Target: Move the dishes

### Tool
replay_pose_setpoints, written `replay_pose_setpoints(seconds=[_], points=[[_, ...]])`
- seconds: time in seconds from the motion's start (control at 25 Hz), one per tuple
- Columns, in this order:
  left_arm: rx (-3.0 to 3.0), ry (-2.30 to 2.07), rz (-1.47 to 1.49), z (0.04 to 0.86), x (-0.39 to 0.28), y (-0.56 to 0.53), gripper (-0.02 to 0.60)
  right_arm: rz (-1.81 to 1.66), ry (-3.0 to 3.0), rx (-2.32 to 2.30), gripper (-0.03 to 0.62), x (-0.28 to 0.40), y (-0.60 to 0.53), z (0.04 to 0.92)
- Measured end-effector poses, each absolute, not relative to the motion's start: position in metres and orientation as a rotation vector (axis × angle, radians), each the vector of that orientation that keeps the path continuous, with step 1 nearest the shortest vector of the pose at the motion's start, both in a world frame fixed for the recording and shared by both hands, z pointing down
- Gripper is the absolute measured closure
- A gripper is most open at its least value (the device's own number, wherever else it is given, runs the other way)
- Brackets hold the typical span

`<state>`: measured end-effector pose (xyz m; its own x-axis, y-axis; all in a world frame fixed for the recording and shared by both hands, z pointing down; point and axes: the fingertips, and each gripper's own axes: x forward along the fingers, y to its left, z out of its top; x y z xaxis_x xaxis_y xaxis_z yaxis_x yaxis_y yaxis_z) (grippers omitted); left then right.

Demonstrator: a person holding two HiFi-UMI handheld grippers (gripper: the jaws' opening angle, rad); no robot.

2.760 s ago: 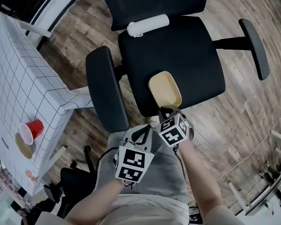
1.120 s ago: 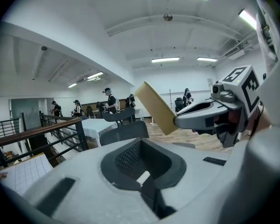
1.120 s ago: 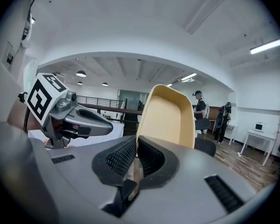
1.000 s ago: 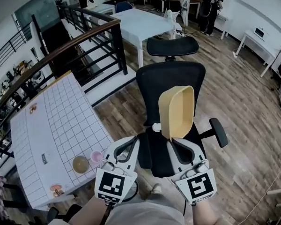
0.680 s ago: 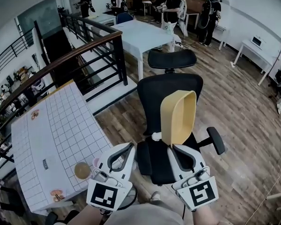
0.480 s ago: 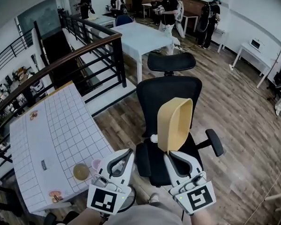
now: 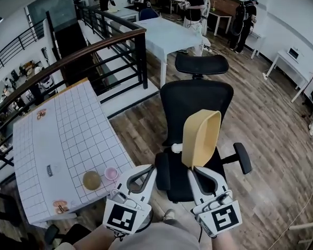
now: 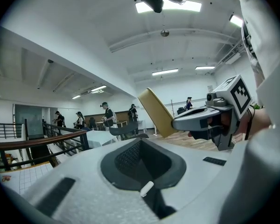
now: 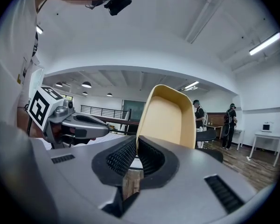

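Right gripper (image 7: 193, 169): jaws drawn narrow and clamped on the lower rim of 1 tan dish (image 7: 201, 134). In the right gripper view the 2 ribbed pads (image 9: 123, 157) press the rim from either side, and only the thickness of the dish wall is between them.

Tan dish: held in the air, standing on edge with its long side upright. It is in front of the back of a black office chair (image 7: 195, 100) and above the seat, touching nothing but the right gripper.

Left gripper (image 7: 148, 170): jaws brought together and holding nothing (its own view shows the pads meeting at the far end). It hangs just beside the right gripper at about the same height, clear of the dish and the chair.

Grid-patterned table (image 7: 57, 132): to the left of both grippers. Near its nearest corner lie 1 small tan bowl (image 7: 92, 180) and 1 pink cup (image 7: 111, 173), just beside each other and well apart from the held dish. A small object near the table's front edge is too small to identify.

A dark railing (image 7: 94, 51) runs behind the table.
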<state>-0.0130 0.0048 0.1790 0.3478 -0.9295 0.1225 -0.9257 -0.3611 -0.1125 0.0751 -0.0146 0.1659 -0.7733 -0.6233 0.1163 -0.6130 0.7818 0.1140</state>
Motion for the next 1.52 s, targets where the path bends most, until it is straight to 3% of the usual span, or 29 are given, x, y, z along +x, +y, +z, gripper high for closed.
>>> replay_pose_setpoints(seconds=[0.4, 0.96, 1.52], points=[[-2.461, 1.942, -0.284, 0.190, -0.065, 0.013, 0.568, -0.051, -2.921, 0.710, 0.568, 0.022, -0.021, 0.168], [-2.225, 2.323, -0.324, 0.197, -0.199, 0.050, 0.568, -0.263, -2.657, 0.107, 0.568, -0.141, -0.011, 0.198], [-2.104, 2.630, -0.370, 0.286, -0.297, 0.074, 0.568, -0.277, -2.417, -0.258, 0.567, -0.263, 0.001, 0.341]])
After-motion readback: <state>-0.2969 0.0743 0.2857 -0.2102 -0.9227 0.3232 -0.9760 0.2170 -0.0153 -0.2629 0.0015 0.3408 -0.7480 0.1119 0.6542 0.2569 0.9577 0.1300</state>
